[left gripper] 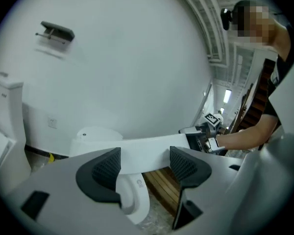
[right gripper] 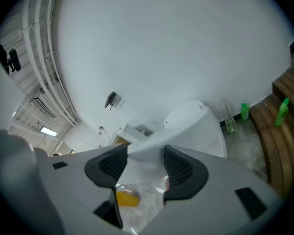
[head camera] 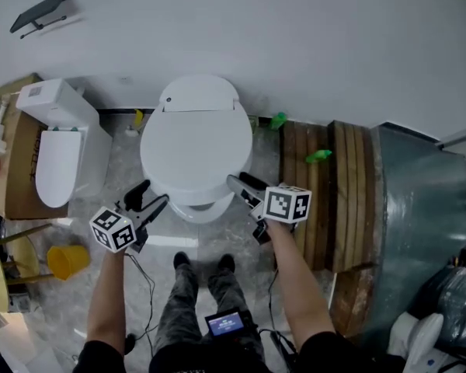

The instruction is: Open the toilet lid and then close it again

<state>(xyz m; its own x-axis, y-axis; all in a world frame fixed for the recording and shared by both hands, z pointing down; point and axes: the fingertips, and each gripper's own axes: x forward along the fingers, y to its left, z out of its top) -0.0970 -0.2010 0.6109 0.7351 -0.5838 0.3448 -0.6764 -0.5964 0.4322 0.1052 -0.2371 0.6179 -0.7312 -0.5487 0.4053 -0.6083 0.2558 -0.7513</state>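
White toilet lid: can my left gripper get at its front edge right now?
Probably yes. The left gripper is open at the front-left edge of the closed white oval toilet lid. Nothing lies between them, and the left gripper view shows that edge lined up with its jaws.

The toilet lid (head camera: pixel 196 142) looks smooth, glossy and white, like hard plastic. My left hand-held gripper (left gripper: pixel 145 163) and right hand-held gripper (right gripper: pixel 145 160) have matt grey plastic bodies and black ribbed, rubbery-looking pads (left gripper: pixel 107 168). The floor (head camera: pixel 118 163) is glossy marbled grey. The planks (head camera: pixel 326 200) are rough brown wood, and the bucket (head camera: pixel 66 260) is yellow plastic.
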